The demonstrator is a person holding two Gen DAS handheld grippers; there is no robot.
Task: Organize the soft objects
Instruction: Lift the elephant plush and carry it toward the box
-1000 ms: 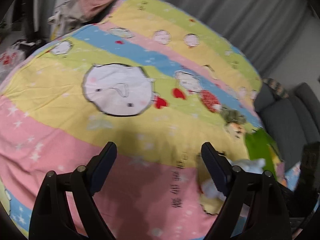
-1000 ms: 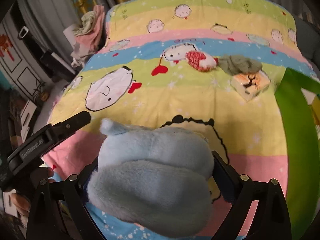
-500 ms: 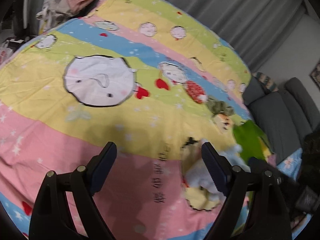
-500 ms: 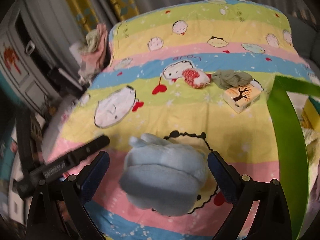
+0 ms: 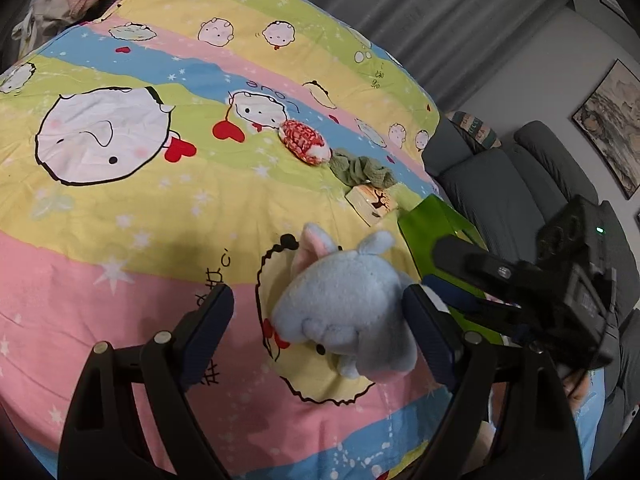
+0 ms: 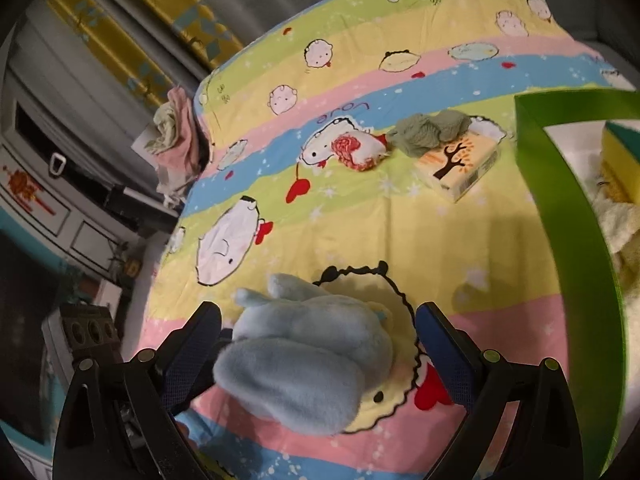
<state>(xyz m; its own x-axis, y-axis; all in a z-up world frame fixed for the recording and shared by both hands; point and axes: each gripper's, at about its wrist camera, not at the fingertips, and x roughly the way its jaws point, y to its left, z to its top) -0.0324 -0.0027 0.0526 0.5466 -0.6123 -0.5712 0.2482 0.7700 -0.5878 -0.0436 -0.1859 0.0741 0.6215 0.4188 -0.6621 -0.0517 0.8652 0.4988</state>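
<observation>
1. Blue plush toy (image 5: 348,312) is seen lying on the striped cartoon bedspread (image 5: 120,240), over a yellow round print near the bed's near edge – pink-lined ear pointed away.
2. Left tongs (image 5: 318,296) are held wide open above the bedspread. The plush is framed between the two fingers in the left wrist view, and nothing is gripped. Contact with the right-hand pad cannot be told.
3. Right tongs (image 6: 318,314) are spread wide, with the plush sitting between the pads. A gap is seen at the right pad, so the toy is not squeezed.
4. In the left wrist view the right tongs are seen just right of the plush, fingers pointed toward it.
5. Green bin (image 6: 560,216) is placed at the right side of the bed, near the plush. A yellow sponge (image 6: 620,148) and pale fluffy items are seen inside.
6. Farther up the bed, three items are lined up: a red-and-white fabric piece (image 5: 306,142), a crumpled green cloth (image 5: 360,168), and a tissue pack with a tree print (image 5: 372,202) – the cloth is touching the pack.
7. A clothes pile (image 6: 176,132) is seen at the far left corner of the bed.
</observation>
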